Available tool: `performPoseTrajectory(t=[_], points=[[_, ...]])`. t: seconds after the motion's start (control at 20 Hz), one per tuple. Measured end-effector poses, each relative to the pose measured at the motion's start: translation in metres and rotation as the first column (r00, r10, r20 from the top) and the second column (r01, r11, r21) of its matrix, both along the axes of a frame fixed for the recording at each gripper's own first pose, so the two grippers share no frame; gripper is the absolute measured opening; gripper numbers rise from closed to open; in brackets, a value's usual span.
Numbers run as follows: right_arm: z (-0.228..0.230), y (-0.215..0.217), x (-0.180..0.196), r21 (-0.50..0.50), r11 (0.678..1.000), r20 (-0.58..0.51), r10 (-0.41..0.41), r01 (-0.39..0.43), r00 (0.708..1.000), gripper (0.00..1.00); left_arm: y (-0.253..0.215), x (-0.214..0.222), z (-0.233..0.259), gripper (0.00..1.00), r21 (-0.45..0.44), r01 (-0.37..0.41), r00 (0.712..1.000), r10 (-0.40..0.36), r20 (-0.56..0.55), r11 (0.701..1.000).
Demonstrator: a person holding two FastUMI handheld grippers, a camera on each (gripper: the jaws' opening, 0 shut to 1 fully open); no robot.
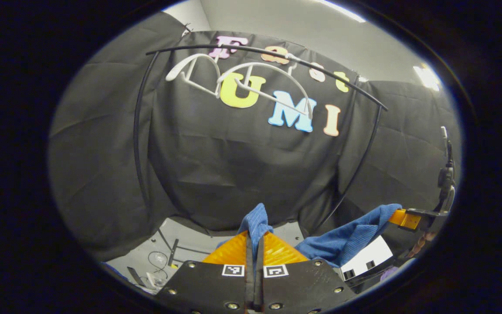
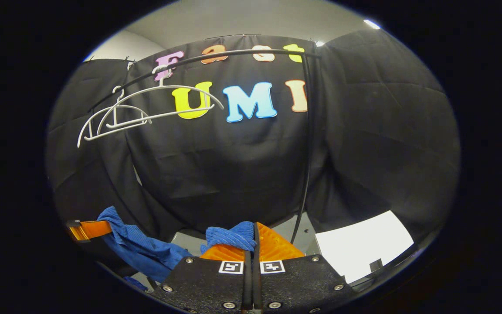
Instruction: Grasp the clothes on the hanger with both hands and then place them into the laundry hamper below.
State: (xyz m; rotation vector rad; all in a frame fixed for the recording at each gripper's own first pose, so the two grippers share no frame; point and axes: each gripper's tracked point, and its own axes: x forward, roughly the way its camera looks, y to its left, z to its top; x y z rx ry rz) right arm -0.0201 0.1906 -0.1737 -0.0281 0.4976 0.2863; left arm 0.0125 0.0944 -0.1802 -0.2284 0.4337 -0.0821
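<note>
While each gripper, left and right, pinches it, the blue garment stretches sideways between them.

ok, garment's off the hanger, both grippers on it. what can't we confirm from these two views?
- Laundry hamper: not identifiable; the white block in the right gripper view is cut by the edge.
- Blue garment: its lower part drops behind the left gripper body in the left gripper view.
- Right gripper: how much cloth the fingers hold is hidden by the fingers.
- Floor clutter: too small.

blue garment lower part hidden, floor clutter indistinct
</note>
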Motion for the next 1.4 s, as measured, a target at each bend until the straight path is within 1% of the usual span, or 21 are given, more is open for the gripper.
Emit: performPoseTrajectory(t=[0.05,0.1,0.2,0.25,0.4,0.65,0.85,1.0,1.15,1.2,1.25,1.4], points=[[-0.010,0.003,-0.003,-0.007,1.000,-0.023,0.016,-0.016,1.000,0.00,-0.003,0.000,-0.011,0.01,0.011,0.008,1.000,-0.008,-0.024,1.000],[-0.020,0.005,-0.005,-0.024,0.999,-0.046,0.030,-0.031,0.999,0.00,-0.003,0.000,-0.021,0.05,0.028,0.015,0.999,-0.013,-0.041,1.000],[-0.041,0.006,-0.009,-0.049,0.997,-0.081,0.049,-0.053,0.996,0.00,-0.008,-0.002,-0.042,0.05,0.037,0.022,0.997,-0.019,-0.077,0.999],[-0.051,0.006,-0.010,-0.057,0.997,-0.099,0.050,-0.056,0.994,0.00,-0.012,-0.003,-0.055,0.01,0.031,0.023,0.995,-0.019,-0.099,0.999],[-0.089,0.006,-0.003,-0.080,0.996,-0.150,0.019,-0.031,0.989,0.00,-0.016,-0.002,-0.104,0.01,0.048,0.037,0.986,-0.029,-0.163,0.998],[-0.143,0.003,-0.004,-0.126,0.992,-0.235,-0.013,-0.018,0.972,0.00,-0.021,0.002,-0.176,0.01,0.044,0.046,0.966,-0.033,-0.257,0.998],[-0.179,0.008,-0.008,-0.136,0.991,-0.296,-0.023,-0.018,0.955,0.01,-0.015,0.008,-0.221,0.01,0.063,0.066,0.950,-0.044,-0.310,0.996],[-0.206,0.017,-0.009,-0.142,0.990,-0.356,-0.029,-0.023,0.934,0.01,-0.012,0.012,-0.247,0.01,0.070,0.077,0.937,-0.048,-0.347,0.995],[-0.221,0.015,-0.019,-0.136,0.991,-0.399,-0.050,-0.005,0.916,0.02,-0.006,0.013,-0.268,0.01,0.078,0.068,0.926,-0.034,-0.377,0.995],[-0.225,0.016,-0.022,-0.132,0.991,-0.409,-0.053,-0.002,0.911,0.02,0.000,0.012,-0.271,0.05,0.091,0.063,0.920,-0.022,-0.392,0.994],[-0.226,0.015,-0.024,-0.133,0.991,-0.412,-0.053,-0.002,0.910,0.02,0.000,0.013,-0.281,0.01,0.088,0.063,0.916,-0.022,-0.401,0.994],[-0.226,0.013,-0.027,-0.148,0.989,-0.417,-0.060,-0.002,0.907,0.02,-0.007,0.014,-0.287,0.01,0.074,0.073,0.910,-0.036,-0.413,0.995]])
